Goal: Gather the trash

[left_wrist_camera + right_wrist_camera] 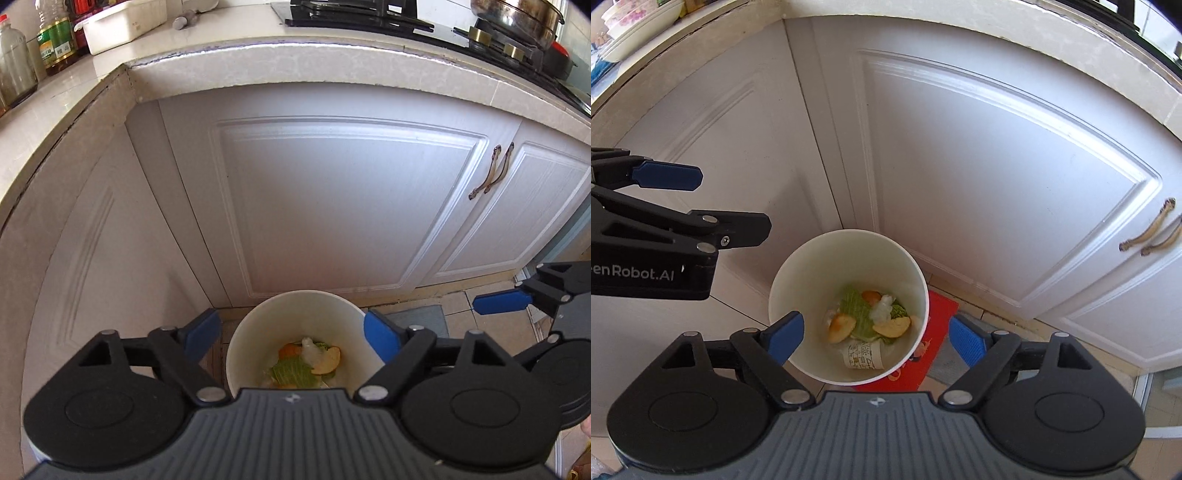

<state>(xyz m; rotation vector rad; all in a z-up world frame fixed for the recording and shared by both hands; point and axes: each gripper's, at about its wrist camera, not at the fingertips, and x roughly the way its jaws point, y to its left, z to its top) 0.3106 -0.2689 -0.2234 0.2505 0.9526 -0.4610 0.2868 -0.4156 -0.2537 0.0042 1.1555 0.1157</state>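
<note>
Trash lies at the bottom of white bin on the floor by the cabinet doors. Left gripper and right gripper hover above, both spread and holding nothing; I think next pieces should drop from directly over the rim.

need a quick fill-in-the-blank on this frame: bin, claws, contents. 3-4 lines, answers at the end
1. The round white trash bin stands on the floor in front of white ____ doors.
2. Both the left claw and the right claw hover over the bin with jaws ____.
3. Each claw's fingertip pads are coloured ____.
4. Beside the bin's base lies a flat ____ mat.

Missing words: cabinet; open; blue; red
</note>
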